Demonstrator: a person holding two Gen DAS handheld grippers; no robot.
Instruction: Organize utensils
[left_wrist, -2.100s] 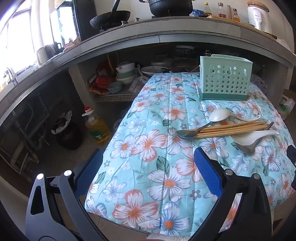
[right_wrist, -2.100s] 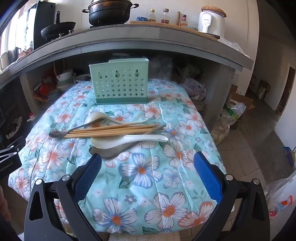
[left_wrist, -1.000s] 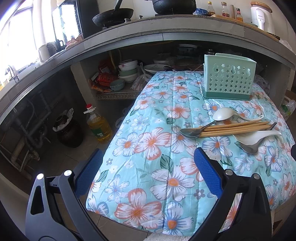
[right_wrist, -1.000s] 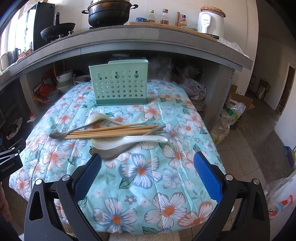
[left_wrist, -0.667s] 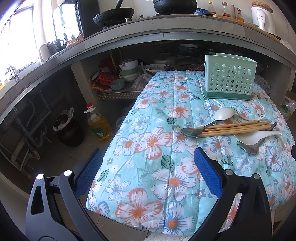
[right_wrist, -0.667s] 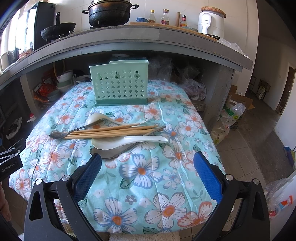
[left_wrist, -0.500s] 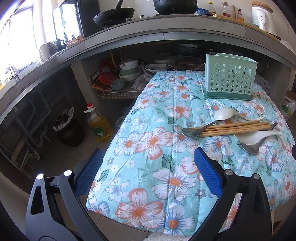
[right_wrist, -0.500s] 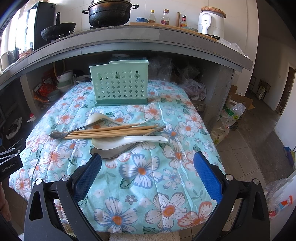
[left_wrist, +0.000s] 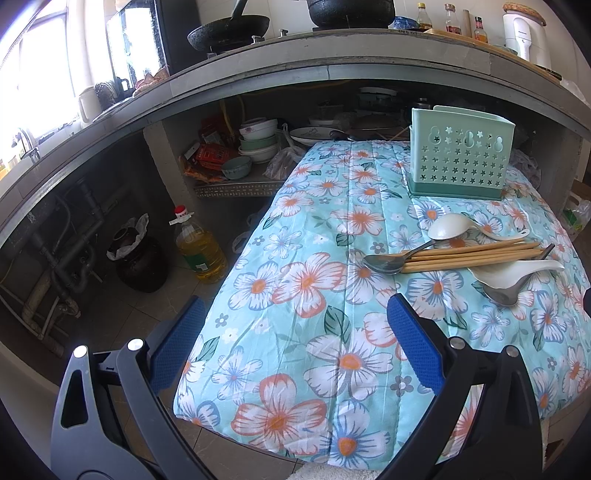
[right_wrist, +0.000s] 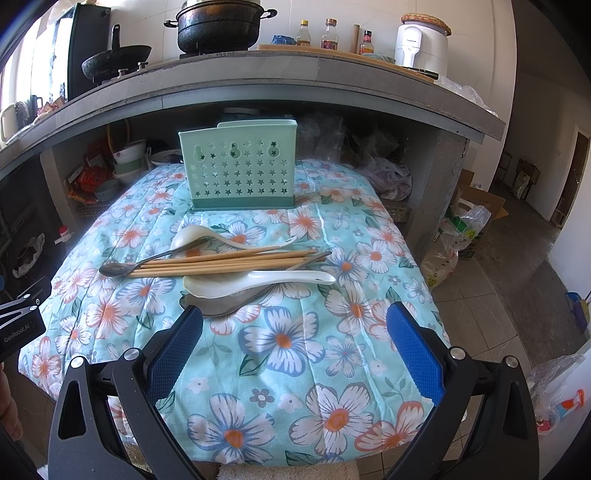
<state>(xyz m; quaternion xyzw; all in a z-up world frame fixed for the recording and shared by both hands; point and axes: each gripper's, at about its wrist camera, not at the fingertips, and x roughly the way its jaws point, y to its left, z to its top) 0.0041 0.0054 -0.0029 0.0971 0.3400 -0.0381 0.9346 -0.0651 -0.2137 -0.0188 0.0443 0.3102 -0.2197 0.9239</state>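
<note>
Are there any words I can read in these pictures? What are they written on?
"GenRobot.AI": white letters on the black left gripper body at the edge of the right wrist view.
White appliance on the counter: small grey brand name, too small to read.
Sauce bottles, oil bottle, red packets: labels too blurred.

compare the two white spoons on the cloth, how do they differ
The far white spoon lies bowl-down, nearest the green holder, its handle running under the chopsticks. The near white spoon lies bowl-up, resting on a large metal spoon. Both point their bowls left.
</note>
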